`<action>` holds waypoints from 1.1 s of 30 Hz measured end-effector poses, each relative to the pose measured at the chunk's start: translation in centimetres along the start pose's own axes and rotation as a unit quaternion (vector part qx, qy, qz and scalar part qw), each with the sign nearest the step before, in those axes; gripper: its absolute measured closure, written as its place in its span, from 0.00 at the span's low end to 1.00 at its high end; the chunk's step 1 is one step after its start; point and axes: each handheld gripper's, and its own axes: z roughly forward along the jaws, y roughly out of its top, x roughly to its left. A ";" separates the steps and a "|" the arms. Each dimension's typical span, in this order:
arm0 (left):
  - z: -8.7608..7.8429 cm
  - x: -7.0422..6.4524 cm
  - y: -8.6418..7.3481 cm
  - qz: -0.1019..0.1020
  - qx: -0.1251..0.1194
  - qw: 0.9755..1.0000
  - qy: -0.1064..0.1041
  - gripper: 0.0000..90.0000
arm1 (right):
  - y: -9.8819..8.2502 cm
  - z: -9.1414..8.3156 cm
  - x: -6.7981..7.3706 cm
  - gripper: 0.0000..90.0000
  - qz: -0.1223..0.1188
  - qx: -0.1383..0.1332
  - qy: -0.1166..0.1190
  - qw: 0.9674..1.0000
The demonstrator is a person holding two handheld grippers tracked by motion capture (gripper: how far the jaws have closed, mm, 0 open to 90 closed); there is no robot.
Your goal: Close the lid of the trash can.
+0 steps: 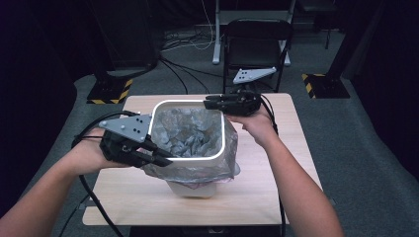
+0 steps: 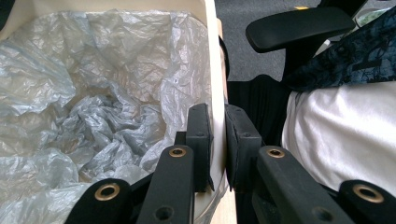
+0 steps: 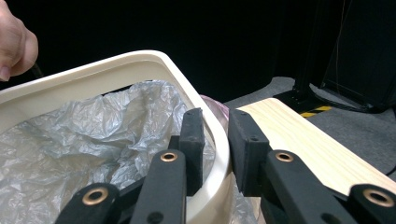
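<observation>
The left tongs [image 1: 165, 157] are narrow and clamp the near left part of the white ring [image 1: 223, 129] that sits on the bin; in the left gripper view one jaw stands inside, against the grey bag [image 2: 93, 107], and the other outside, with the rim [image 2: 213, 70] between them; the right tongs [image 1: 210, 103] are also narrow and pinch the far right corner of the same ring, one jaw on each side of it; the bin stands in the middle of the wooden table [image 1: 276, 168], with the bag lining it and hanging over its wall under the ring

I think the risk is an uneven push or pull: if one hand moves more than the other, the ring may tilt and jam, or the thin bag may slip down or tear at the jaws

The high view gives both hands and the whole ring together; the right gripper view shows a little pink edge [image 3: 212, 103] just outside the rim
</observation>
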 end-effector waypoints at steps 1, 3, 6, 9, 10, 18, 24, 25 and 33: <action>0.0 0.0 -0.1 -0.001 -0.002 1.000 -0.001 0.90 | 0.1 0.0 0.1 0.84 -0.003 0.002 -0.001 1.000; 0.0 0.0 -0.3 -0.002 -0.008 1.000 -0.001 0.90 | 0.2 0.1 0.1 0.84 -0.006 0.004 -0.003 1.000; 0.0 -0.1 -0.4 0.000 -0.008 1.000 0.000 0.90 | 0.3 0.1 0.2 0.84 -0.011 0.006 -0.003 1.000; -0.1 0.1 -0.4 -0.001 -0.010 1.000 0.000 0.90 | 0.3 0.2 0.2 0.84 -0.010 0.006 -0.003 1.000; -0.1 0.1 -0.4 0.000 -0.010 1.000 0.000 0.90 | 0.4 0.2 0.2 0.84 -0.009 0.006 -0.004 1.000; -0.3 -0.1 -0.5 0.005 -0.006 1.000 -0.001 0.90 | 0.7 0.2 0.6 0.84 -0.020 0.008 -0.007 1.000; -0.3 0.1 -0.7 0.003 -0.010 1.000 -0.002 0.90 | 0.8 0.2 0.7 0.84 -0.020 0.011 -0.011 1.000; -0.3 0.1 -0.8 0.002 -0.014 1.000 -0.003 0.90 | 0.8 0.2 0.7 0.84 -0.020 0.011 -0.012 1.000; -0.6 -0.4 -1.3 0.012 -0.019 1.000 0.006 0.90 | 0.8 0.2 1.0 0.84 -0.027 0.009 -0.013 1.000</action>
